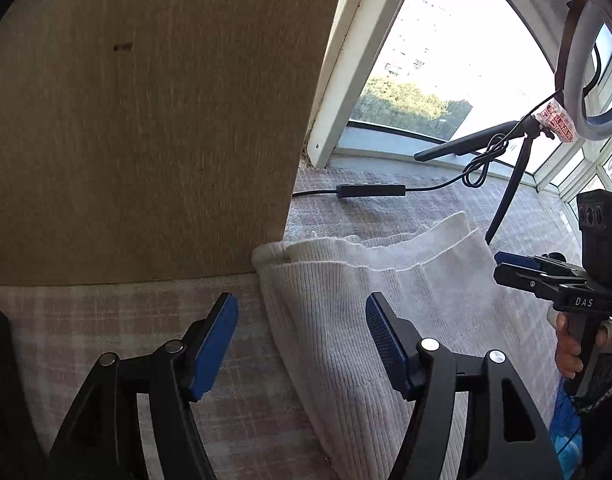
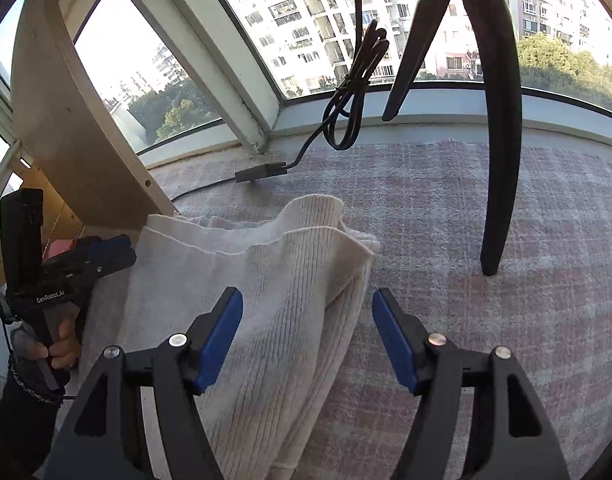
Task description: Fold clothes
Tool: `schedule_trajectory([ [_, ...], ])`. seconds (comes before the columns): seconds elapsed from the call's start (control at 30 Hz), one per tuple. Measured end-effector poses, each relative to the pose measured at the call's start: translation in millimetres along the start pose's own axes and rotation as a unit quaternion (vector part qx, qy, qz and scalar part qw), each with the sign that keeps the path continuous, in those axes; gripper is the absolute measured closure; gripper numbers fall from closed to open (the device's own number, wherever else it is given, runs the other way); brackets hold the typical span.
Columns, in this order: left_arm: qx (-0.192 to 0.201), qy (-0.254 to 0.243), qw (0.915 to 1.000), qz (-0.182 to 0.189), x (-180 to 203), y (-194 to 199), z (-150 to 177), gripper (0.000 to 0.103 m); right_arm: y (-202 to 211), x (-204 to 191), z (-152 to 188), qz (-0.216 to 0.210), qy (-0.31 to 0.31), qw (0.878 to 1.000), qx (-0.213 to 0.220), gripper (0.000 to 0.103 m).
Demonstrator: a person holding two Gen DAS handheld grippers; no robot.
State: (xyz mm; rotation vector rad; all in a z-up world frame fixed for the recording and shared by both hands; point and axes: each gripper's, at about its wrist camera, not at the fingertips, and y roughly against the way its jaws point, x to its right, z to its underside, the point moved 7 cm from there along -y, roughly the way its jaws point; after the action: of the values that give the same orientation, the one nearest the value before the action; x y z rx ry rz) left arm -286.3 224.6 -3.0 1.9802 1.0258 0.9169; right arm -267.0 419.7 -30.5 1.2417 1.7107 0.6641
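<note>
Both tongs hang over the cloth-covered bench [image 2: 486, 208], and between them lies the white ribbed garment [image 1: 346, 304], a knit piece already doubled over on itself. Its far hems sit stacked near the wooden panel [image 1: 137, 128], one layer's edge showing just above another, so at least one fold looks done.

The left tongs [image 1: 301, 344] are spread wide, blue pads apart, with the garment's left edge running beneath the gap and nothing pinched. In the right wrist view the left tongs look closed, but that view is side-on. The right tongs [image 2: 308, 340] are spread as well, poised over the garment's right edge where the layers bunch a little, gripping nothing.

What's left, by my reading: the stack is uneven, the right corner rumpled, and the piece is still long from near to far, so another fold across and some squaring up seem due. Whether it is a jumper or something else I can't quite tell from here.

A tripod leg [image 2: 502, 152] stands on the bench to the right, well apart, and a black cable [image 2: 346, 92] trails by the window [image 2: 338, 24].
</note>
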Motion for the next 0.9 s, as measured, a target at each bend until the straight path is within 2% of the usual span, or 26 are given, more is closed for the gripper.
schedule_trajectory([
  [0.07,-0.025,0.012,0.9996,-0.002,-5,-19,-1,0.039,-16,4,-1,0.001,-0.006,1.0,-0.018,0.037],
  [0.17,-0.042,0.04,0.9979,0.03,-10,-36,-3,0.036,-30,7,-4,-0.053,-0.039,0.998,-0.025,0.037],
  [0.2,-0.043,0.044,0.9973,0.04,-8,-39,-4,0.04,-32,7,-7,-0.067,-0.044,0.997,-0.019,0.038],
  [0.23,-0.04,0.039,0.9972,0.05,-5,-40,-4,0.045,-34,7,-8,-0.076,-0.045,0.996,-0.016,0.041],
  [0.27,-0.037,0.03,0.9969,0.064,0,-41,-5,0.064,-37,5,-9,-0.087,-0.044,0.995,-0.018,0.057],
  [0.3,-0.035,0.021,0.9966,0.072,4,-41,-5,0.074,-37,3,-10,-0.1,-0.048,0.994,-0.018,0.073],
  [0.37,-0.028,0.001,0.9975,0.065,12,-33,-5,0.081,-33,0,-10,-0.113,-0.054,0.992,-0.011,0.077],
  [0.5,0.009,-0.004,0.9951,0.099,25,22,-10,0.082,16,-20,-10,-0.125,-0.03,0.991,0.036,0.08],
  [0.63,0.072,-0.04,0.9895,0.118,49,115,-17,0.082,107,-50,-11,-0.143,0.002,0.984,0.108,0.08],
  [0.7,0.12,-0.071,0.9842,0.109,66,168,-14,0.082,158,-71,-5,-0.146,0.032,0.978,0.149,0.08],
  [0.77,0.157,-0.107,0.9776,0.09,84,214,1,0.082,204,-97,11,-0.132,0.076,0.972,0.181,0.08],
  [0.83,0.174,-0.138,0.9719,0.078,100,243,28,0.082,233,-119,44,-0.094,0.124,0.967,0.2,0.081],
  [0.9,0.179,-0.168,0.9672,0.065,112,255,67,0.077,230,-126,91,-0.059,0.151,0.971,0.175,0.079],
])
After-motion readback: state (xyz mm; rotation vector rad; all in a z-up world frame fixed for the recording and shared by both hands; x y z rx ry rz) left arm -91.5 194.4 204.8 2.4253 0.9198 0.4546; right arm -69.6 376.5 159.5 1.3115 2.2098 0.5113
